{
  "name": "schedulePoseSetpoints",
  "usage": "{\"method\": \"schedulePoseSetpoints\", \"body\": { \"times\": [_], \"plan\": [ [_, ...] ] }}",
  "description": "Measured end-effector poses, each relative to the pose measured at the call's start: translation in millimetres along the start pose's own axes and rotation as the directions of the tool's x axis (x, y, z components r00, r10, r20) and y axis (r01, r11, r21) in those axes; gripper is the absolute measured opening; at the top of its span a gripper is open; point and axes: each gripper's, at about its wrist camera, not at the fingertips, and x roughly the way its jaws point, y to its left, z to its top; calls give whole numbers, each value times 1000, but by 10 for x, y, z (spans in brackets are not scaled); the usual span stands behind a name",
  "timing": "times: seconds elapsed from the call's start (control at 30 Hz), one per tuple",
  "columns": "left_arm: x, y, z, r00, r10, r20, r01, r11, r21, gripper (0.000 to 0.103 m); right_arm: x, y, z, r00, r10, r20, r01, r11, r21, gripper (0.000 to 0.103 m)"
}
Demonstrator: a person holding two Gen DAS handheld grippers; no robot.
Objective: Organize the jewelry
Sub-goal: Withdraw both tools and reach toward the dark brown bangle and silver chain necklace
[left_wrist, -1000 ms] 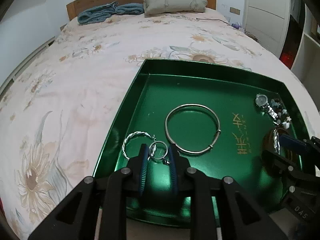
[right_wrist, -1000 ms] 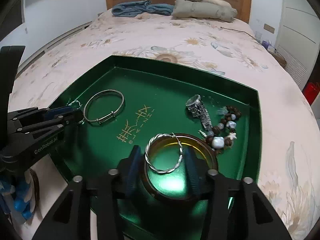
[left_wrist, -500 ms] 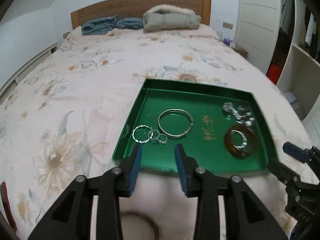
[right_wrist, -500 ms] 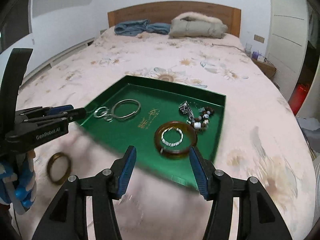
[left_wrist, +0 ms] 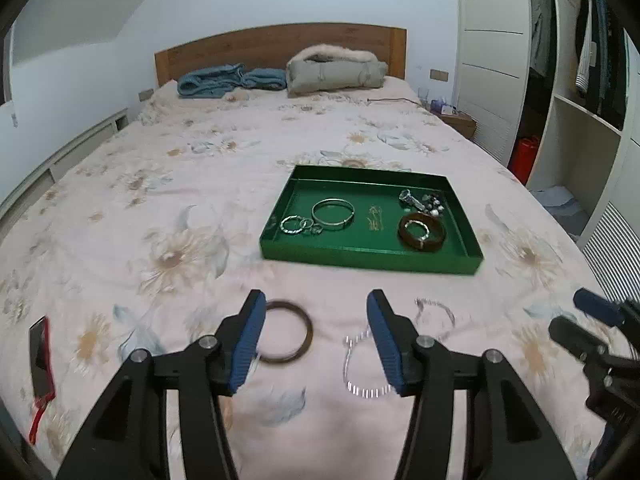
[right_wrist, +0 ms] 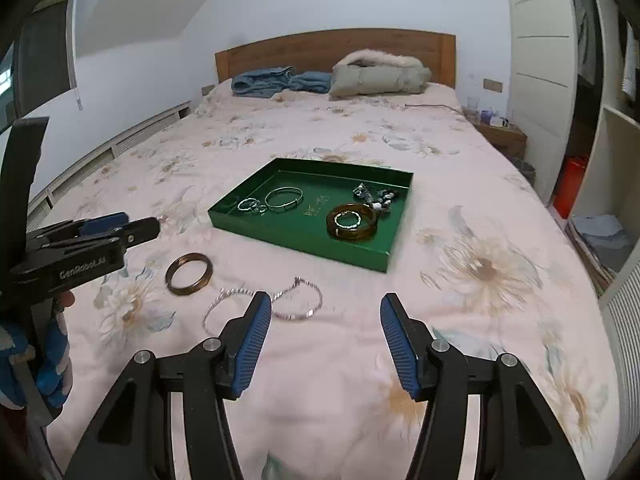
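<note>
Beyond our spread, empty left gripper (left_wrist: 316,336) fingers lies a brown bangle (left_wrist: 285,332) on the bed (left_wrist: 160,184); two chains (right_wrist: 260,304) sit beside it. Our right gripper (right_wrist: 325,342) gapes too. We should straddle the bangle's rim, then carry it to the tray (left_wrist: 360,258) farther ahead.

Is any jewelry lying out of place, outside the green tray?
Yes. Three pieces lie loose on the bedspread in front of the green tray: a brown bangle and two thin silver chain bracelets. The other jewelry sits inside the tray. Both grippers are open and hold nothing.
</note>
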Motion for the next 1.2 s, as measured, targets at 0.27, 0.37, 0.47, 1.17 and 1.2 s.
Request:
{"method": "schedulePoseSetpoints", "body": {
  "times": [0.27, 0.37, 0.47, 1.17, 1.2],
  "plan": [
    [-619, 39, -372, 999, 21, 48, -22, 1000, 11, 54, -557, 167, -265, 999, -22, 36, 22, 1000, -22, 61],
    [-817, 49, -487, 998, 15, 63, -16, 1000, 13, 54, -750, 227, -342, 998, -18, 56, 19, 999, -27, 61],
    [-967, 46, -570, 997, 15, 82, -16, 1000, 19, 54, -900, 268, -390, 997, -12, 71, 14, 999, -29, 61],
    [-1509, 38, -927, 993, 4, 118, -11, 998, 66, 54, -1357, 370, -667, 994, -43, 102, 45, 999, -21, 61],
    [-1509, 46, -934, 993, 4, 117, -12, 998, 65, 54, -1360, 373, -674, 994, -43, 102, 45, 999, -21, 61]
  ]
}}
